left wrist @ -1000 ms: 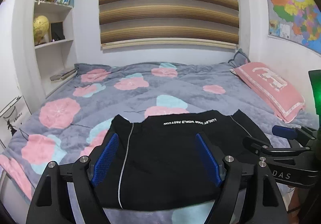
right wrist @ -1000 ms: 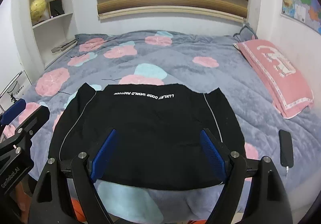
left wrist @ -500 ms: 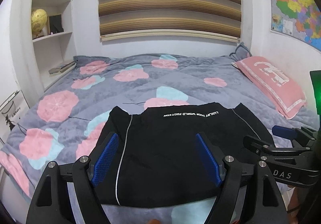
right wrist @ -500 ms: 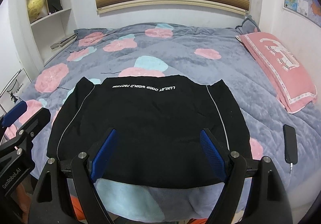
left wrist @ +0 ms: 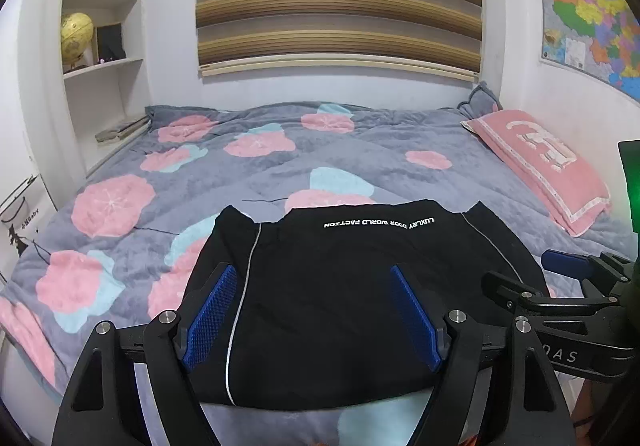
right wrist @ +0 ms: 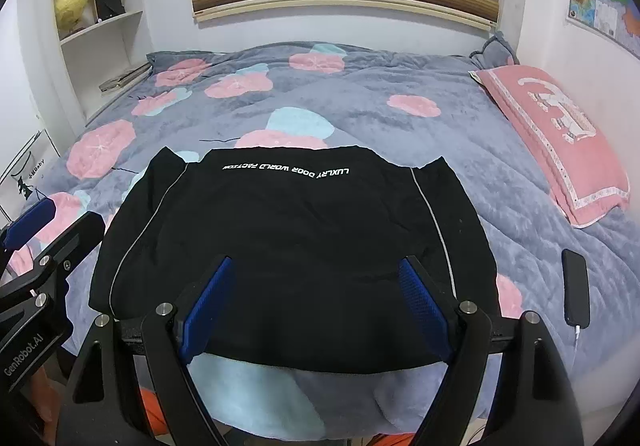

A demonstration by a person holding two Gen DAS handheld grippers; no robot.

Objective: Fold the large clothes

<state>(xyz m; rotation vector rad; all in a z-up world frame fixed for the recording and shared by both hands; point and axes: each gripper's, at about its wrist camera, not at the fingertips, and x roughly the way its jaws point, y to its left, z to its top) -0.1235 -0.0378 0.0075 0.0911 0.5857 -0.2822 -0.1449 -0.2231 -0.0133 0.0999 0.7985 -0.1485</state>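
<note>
A black garment (left wrist: 344, 298) with white lettering and thin white piping lies folded flat near the front edge of the bed; it also shows in the right wrist view (right wrist: 292, 242). My left gripper (left wrist: 314, 308) is open and empty, held above the garment's near part. My right gripper (right wrist: 316, 300) is open and empty, above the garment's near edge. The right gripper shows at the right of the left wrist view (left wrist: 560, 286), and the left gripper shows at the left of the right wrist view (right wrist: 36, 246).
The bed carries a grey floral quilt (left wrist: 280, 162). A pink pillow (left wrist: 548, 162) lies at the right by the wall. A black phone (right wrist: 576, 288) with a cable lies on the quilt right of the garment. White shelves (left wrist: 100, 46) stand at the left.
Both grippers have drawn back and risen a little from the garment. The garment has not moved and both grippers stay open.
</note>
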